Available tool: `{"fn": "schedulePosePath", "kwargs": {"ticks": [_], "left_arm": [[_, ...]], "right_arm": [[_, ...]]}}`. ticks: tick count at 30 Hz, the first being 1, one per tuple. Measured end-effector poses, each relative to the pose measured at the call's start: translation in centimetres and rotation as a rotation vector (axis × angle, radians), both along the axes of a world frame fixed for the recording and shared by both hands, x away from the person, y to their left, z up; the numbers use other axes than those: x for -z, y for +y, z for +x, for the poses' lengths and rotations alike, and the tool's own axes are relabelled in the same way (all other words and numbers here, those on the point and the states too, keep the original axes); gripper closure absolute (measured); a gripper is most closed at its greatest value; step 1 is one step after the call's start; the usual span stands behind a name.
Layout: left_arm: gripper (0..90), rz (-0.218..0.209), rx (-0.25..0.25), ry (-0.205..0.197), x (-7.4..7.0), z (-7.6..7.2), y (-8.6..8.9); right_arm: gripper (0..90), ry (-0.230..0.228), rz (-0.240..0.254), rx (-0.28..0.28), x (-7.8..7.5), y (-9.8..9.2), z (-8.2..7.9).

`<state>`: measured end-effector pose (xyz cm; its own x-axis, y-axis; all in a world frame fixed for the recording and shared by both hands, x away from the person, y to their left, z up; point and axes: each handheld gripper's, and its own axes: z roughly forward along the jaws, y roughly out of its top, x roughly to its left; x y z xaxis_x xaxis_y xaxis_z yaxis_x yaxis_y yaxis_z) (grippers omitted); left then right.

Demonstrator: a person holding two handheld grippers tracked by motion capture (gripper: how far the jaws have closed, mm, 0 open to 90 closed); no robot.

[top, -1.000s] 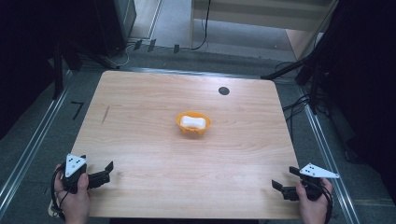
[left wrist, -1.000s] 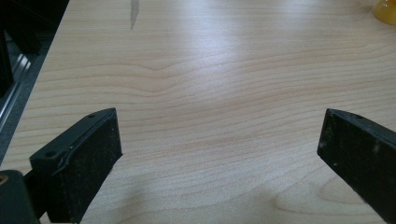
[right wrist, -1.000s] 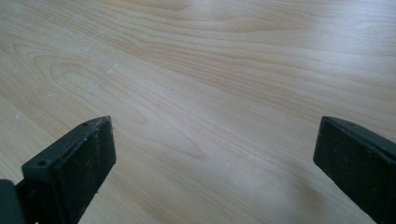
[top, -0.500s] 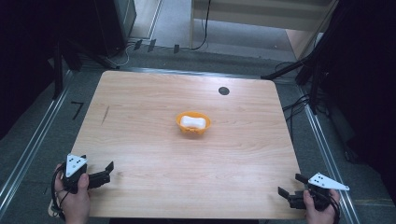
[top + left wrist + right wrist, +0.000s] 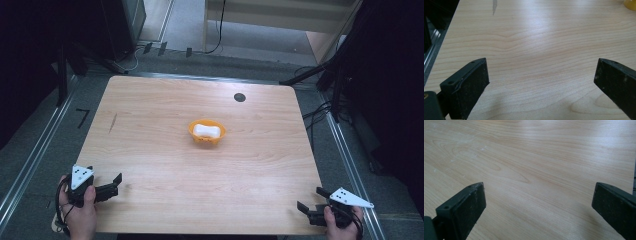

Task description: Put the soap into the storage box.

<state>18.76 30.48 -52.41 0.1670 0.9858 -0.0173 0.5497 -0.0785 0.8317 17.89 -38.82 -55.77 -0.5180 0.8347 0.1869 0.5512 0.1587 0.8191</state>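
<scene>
So, high view: my left gripper (image 5: 112, 186) sits at the near-left corner of the tabletop (image 5: 150, 130), jaws apart, nothing in them. My right gripper (image 5: 311, 203) is at the near-right corner, also spread and empty. The orange bowl (image 5: 207, 133) stands mid-table, a bit toward the far edge, well apart from both grippers, with a white lump (image 5: 207, 131) lying inside it. I'd guess the bowl is light, thin plastic, stiff enough but slippery, so it could skid if nudged; best to pinch the rim from the near side. The lump looks soft and light, and I can't tell what it is. A small black disc (image 5: 240, 97) lies near the far-right corner. Pale wood-grain top, smooth, grey floor and cables around, dark room.

Left gripper view: jaws wide apart over bare wood, a sliver of the bowl (image 5: 631, 4) at the upper right.

Right gripper view: jaws wide apart over bare wood, the table's edge at the right.
</scene>
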Motion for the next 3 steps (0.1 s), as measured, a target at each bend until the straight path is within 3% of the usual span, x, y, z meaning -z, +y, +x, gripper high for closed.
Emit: {"fn": "schedulePosePath", "kwargs": {"ticks": [3], "left_arm": [[0.0, 0.004, 0.001, -0.001, 0.01, 0.01, -0.04]], "right_arm": [[0.0, 0.002, -0.006, -0.006, 0.01, 0.06, 0.05]]}}
